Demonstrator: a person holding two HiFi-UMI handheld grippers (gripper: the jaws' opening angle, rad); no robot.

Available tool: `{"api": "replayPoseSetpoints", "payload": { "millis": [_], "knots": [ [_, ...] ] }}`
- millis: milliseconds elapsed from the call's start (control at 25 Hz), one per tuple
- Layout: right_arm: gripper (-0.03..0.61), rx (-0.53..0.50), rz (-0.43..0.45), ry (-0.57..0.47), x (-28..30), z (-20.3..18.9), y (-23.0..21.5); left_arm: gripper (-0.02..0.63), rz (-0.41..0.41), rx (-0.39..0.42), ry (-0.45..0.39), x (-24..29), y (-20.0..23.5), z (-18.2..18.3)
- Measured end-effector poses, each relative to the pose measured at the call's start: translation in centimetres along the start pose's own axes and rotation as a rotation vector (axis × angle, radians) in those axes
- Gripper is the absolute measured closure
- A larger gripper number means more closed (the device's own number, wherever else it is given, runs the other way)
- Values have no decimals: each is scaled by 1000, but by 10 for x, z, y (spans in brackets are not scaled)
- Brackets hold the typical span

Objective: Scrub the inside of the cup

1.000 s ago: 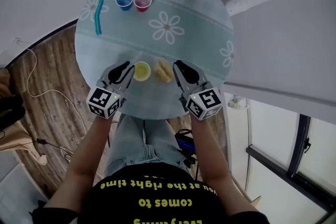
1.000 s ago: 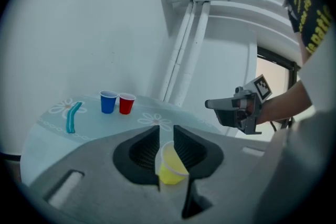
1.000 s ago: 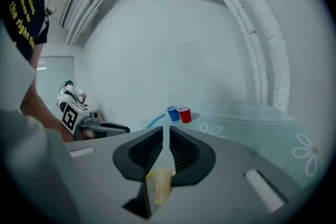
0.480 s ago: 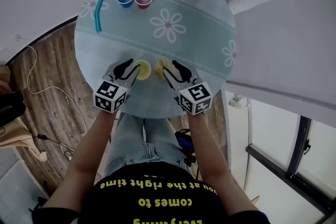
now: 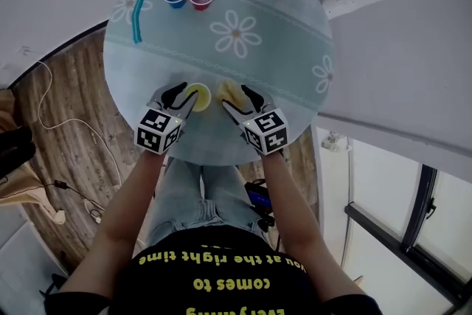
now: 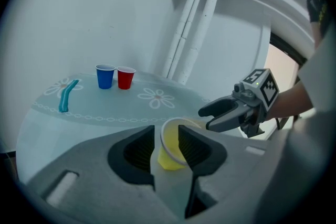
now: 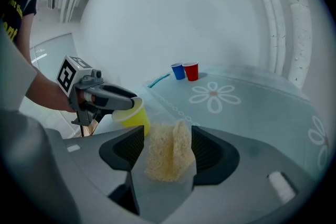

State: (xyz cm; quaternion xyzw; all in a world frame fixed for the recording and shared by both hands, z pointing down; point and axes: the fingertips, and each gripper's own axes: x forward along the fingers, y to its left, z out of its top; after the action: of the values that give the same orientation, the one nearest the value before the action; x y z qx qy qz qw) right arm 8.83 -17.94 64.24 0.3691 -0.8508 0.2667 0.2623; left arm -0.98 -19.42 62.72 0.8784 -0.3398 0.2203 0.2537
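Both sets of jaws have just been opening and now stand wide. The left gripper [image 5: 184,97] straddles the upright yellow cup [image 6: 170,149], and the right gripper [image 5: 236,98] straddles the sponge [image 7: 167,152] on the worktop [image 5: 258,11]. Neither looks squeezed yet, so I'd guess one's set to steady the cup and the other to scrub.

The left tongs [image 5: 184,99] and right tongs [image 5: 237,100] are now lower and closer to the worktop [image 5: 284,48]. Their jaws have just been opening. The yellow cup [image 5: 198,95] now stands between the left jaws and the sponge [image 5: 228,91] between the right ones.
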Motion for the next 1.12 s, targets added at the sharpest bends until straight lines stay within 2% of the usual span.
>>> {"api": "replayPoseSetpoints", "payload": {
  "millis": [240,600,800,1040,1120],
  "knots": [
    [290,-27,-11,81,12,-12,-3,485,10,18,28,0,3,-4],
    [288,-52,-41,131,21,-20,-6,519,2,32,90,4,4,-16],
    [285,-42,-46,139,23,-21,-8,574,1,29,93,4,4,-17],
    [430,-50,-55,142,19,-15,-9,578,-8,-3,80,2,6,-17],
    [454,-47,-59,146,18,-14,-10,578,-9,-11,75,1,6,-16]
  ]
}}
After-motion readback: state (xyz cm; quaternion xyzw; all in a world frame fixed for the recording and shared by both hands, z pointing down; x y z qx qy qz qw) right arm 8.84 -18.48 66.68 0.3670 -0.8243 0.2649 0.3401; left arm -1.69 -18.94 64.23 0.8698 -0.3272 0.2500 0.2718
